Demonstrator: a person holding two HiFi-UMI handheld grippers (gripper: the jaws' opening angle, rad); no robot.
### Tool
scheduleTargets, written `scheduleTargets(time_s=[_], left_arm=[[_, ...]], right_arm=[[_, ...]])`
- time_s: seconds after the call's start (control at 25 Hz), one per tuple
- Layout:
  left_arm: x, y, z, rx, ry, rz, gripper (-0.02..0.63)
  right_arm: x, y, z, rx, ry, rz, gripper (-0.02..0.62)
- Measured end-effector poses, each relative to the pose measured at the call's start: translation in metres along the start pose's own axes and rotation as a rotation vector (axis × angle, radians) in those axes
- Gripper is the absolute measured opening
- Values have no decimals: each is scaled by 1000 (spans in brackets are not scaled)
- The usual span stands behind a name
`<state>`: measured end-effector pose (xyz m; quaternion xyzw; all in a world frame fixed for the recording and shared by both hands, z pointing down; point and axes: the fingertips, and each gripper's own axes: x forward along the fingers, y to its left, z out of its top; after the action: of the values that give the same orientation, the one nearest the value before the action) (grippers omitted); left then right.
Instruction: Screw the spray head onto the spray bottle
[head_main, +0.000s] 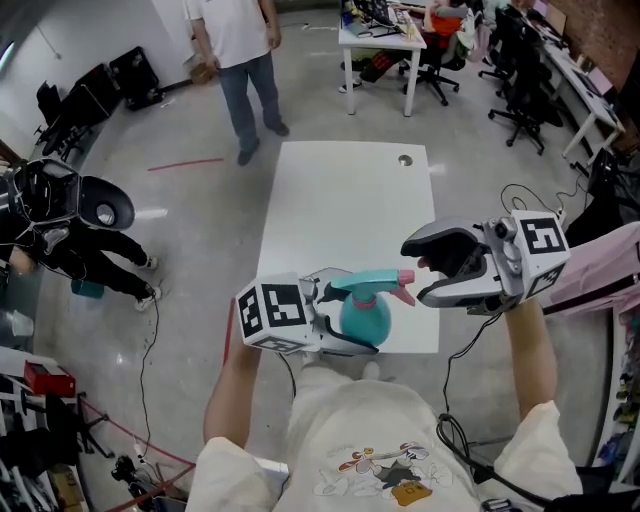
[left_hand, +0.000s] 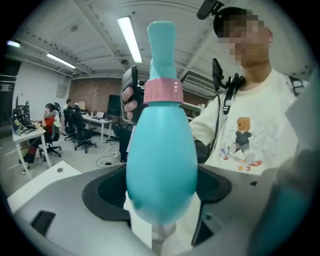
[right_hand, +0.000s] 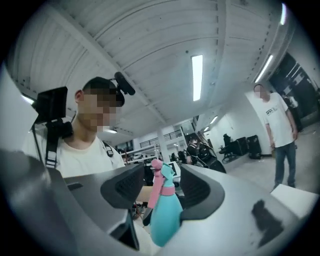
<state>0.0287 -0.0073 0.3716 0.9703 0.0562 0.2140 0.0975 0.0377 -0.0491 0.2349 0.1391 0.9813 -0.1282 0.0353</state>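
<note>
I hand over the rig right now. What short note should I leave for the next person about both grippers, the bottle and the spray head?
Left gripper: shut on the body of the spray bottle, held over the near edge of the white table.
Right gripper: open and empty, beside the pink nozzle.
Spray head: sits on the bottle's neck, pink collar in place.
Done: head is on.
Left: tightness cannot be told; probably check the collar and turn it more if loose.

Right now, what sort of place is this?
Probably an open-plan office or lab: white desks with wheeled office chairs, a brick wall, and strip lights on a bare ceiling.
</note>
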Motion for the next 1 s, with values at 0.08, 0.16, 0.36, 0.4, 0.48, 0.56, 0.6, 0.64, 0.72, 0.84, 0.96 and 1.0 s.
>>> scheduleTargets(time_s=[0.08, 0.16, 0.36, 0.4, 0.48, 0.56, 0.6, 0.64, 0.72, 0.84, 0.96, 1.0], left_arm=[[3, -12, 4, 12, -23, -70, 400], [2, -22, 9, 25, -43, -127, 400], [12, -22, 18, 54, 8, -181, 400], [15, -23, 18, 58, 22, -189, 400], [20, -28, 15, 64, 41, -207, 400], [19, -34, 11, 68, 49, -214, 400], [18, -36, 10, 69, 52, -211, 400], [18, -36, 8, 69, 53, -206, 400], [17, -35, 8, 69, 55, -196, 400], [16, -37, 7, 69, 67, -203, 400], [17, -40, 5, 75, 96, -218, 400], [18, -41, 4, 80, 106, -221, 400]], right_arm=[[-6, -2, 5, 22, -41, 31, 224], [-8, -8, 2, 33, -30, 39, 224], [7, -5, -23, 25, 121, 120, 224], [11, 0, -28, 24, 143, 146, 224], [22, 10, -37, 24, 178, 189, 222], [33, 16, -43, 30, 198, 214, 219], [37, 18, -45, 36, 201, 222, 202], [40, 20, -45, 41, 202, 227, 171], [41, 21, -45, 44, 204, 228, 127], [40, 24, -46, 45, 218, 256, 127], [40, 27, -47, 64, 221, 282, 127], [41, 28, -48, 65, 223, 287, 127]])
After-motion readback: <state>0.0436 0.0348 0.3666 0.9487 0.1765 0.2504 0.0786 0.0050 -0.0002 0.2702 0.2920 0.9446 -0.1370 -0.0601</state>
